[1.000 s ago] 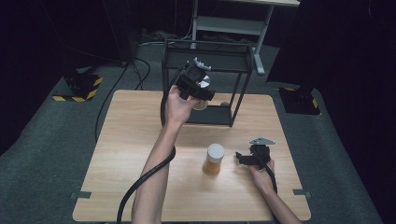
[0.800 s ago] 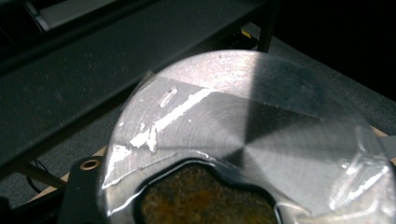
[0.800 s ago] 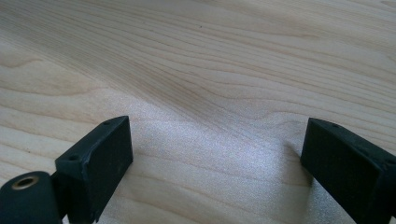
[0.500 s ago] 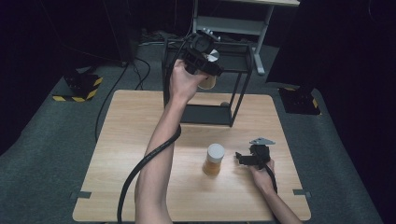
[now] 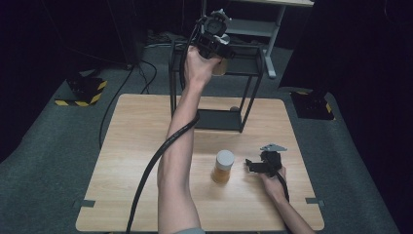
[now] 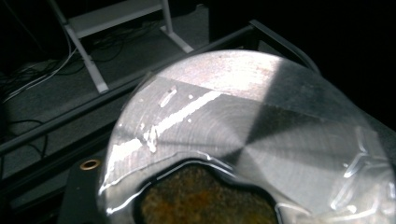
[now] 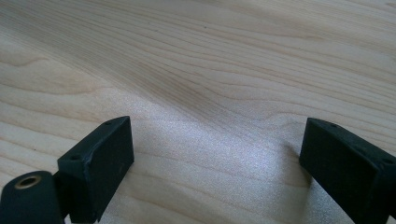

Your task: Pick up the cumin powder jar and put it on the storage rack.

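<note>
My left gripper (image 5: 218,54) is raised at the top level of a black wire rack (image 5: 254,78) at the table's far side, shut on a jar with amber contents (image 5: 220,67). In the left gripper view that jar (image 6: 243,140) is pressed close to the camera, showing a shiny round end, clear plastic and brown contents, and it hides the jaws. A second amber jar with a white lid (image 5: 223,167) stands upright on the wooden table (image 5: 136,146). Just right of it my right gripper (image 5: 250,165) rests on the table, open, with bare wood between its fingers (image 7: 100,158).
The rack's lower shelf (image 5: 219,119) is a dark plate sitting on the table's far middle. A white metal stand (image 5: 272,29) and cables lie on the grey floor behind. Yellow-black striped tape (image 5: 80,95) marks the floor at the left.
My left gripper has lifted its jar from in front of the rack's lower level up to the rack's top. The right gripper and the white-lidded jar have stayed still.
</note>
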